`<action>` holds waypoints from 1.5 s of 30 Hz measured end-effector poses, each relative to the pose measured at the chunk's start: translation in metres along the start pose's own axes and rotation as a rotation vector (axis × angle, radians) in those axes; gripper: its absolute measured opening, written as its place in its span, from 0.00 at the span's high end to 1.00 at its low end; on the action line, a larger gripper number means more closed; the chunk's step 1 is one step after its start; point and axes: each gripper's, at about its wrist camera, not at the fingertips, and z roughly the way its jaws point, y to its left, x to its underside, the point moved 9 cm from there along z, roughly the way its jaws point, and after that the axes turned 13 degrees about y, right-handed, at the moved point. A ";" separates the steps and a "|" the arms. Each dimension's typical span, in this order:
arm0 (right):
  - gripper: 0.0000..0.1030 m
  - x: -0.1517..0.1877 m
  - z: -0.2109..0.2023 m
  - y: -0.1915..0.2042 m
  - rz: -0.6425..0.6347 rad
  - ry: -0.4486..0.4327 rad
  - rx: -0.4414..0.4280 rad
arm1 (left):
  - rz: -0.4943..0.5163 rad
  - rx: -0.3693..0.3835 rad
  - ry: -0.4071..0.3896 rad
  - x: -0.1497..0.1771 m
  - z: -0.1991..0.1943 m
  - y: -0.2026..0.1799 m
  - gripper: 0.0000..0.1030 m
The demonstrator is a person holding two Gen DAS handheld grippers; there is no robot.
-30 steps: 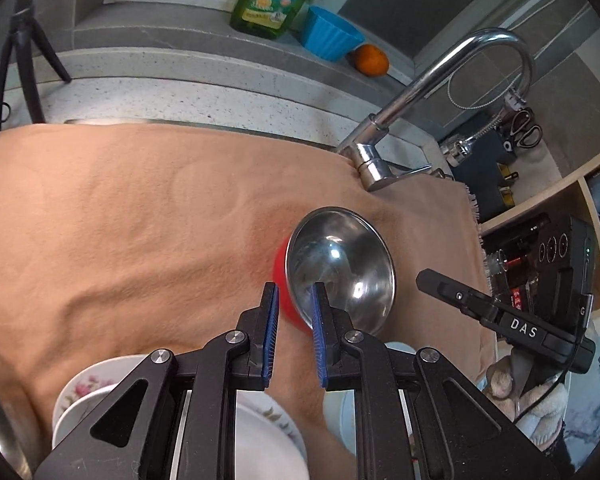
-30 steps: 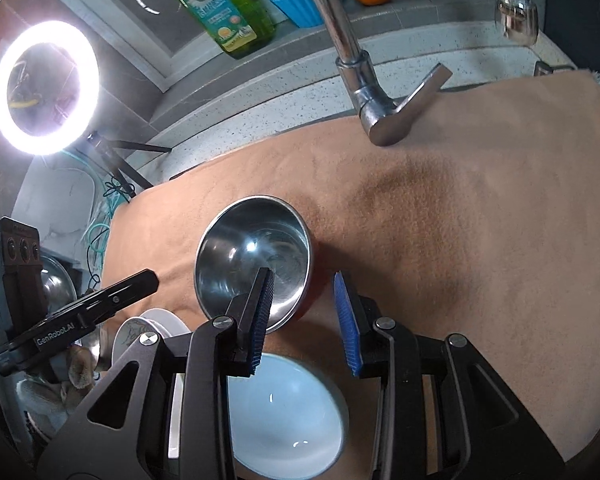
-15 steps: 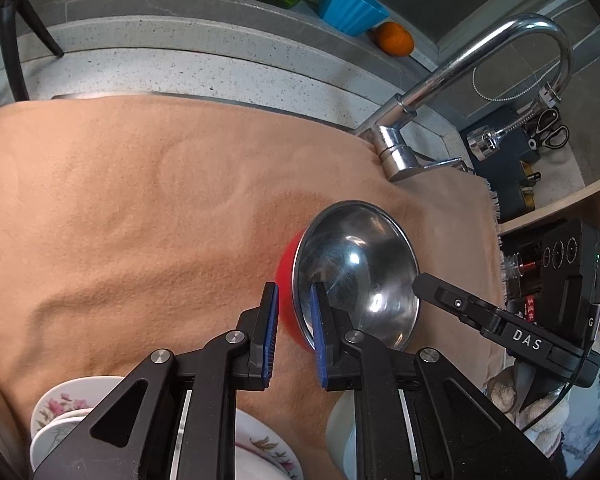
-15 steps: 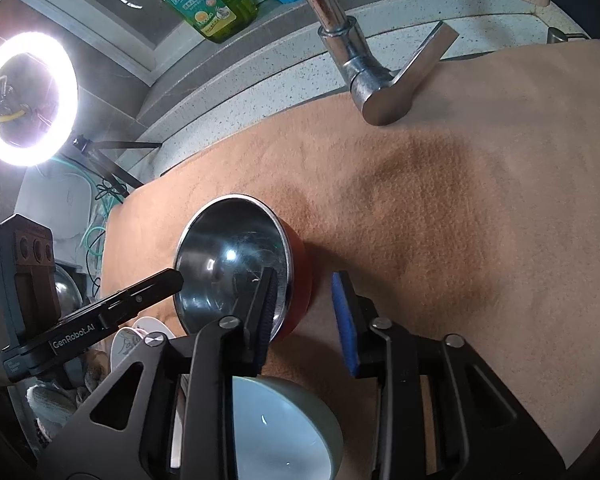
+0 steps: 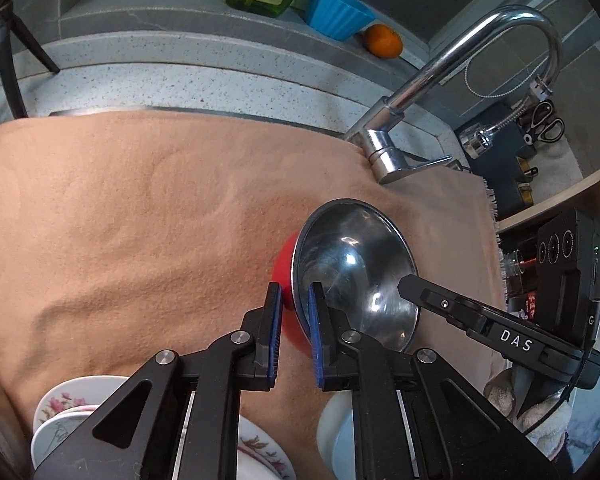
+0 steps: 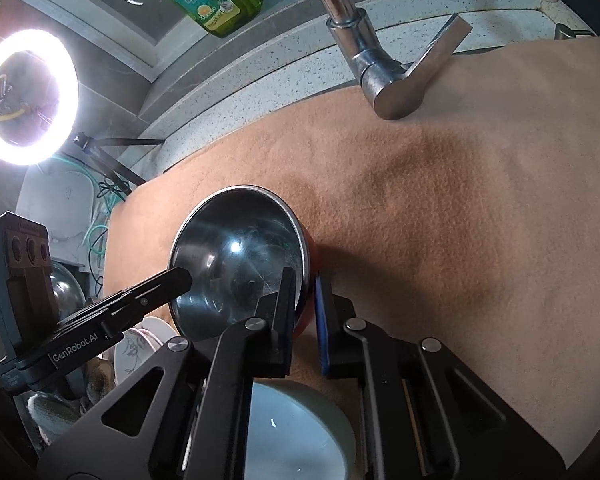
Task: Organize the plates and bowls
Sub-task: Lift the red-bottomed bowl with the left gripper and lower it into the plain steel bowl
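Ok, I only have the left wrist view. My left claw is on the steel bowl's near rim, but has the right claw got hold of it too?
Observer: Yes. The right wrist view shows the right claw shut on the steel bowl at its rim, one finger inside and the blue pad against the red outer wall.
Operator: Anything beneath that claw?
Observer: A pale bowl sits just below it on the tan cloth, and it's empty inside.
Operator: What's making the glare in the steel?
Observer: Probably a lit ring light, standing past the cloth's left edge.
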 end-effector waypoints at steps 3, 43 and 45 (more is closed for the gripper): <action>0.91 0.002 -0.010 0.007 -0.012 -0.025 0.006 | 0.014 0.003 -0.018 0.000 -0.010 -0.002 0.89; 0.90 0.096 0.015 0.245 -0.380 0.041 -0.091 | -0.174 -0.013 -0.242 0.119 -0.171 0.146 0.89; 0.90 0.099 0.023 0.253 -0.394 0.054 -0.091 | -0.189 -0.021 -0.243 0.124 -0.172 0.154 0.89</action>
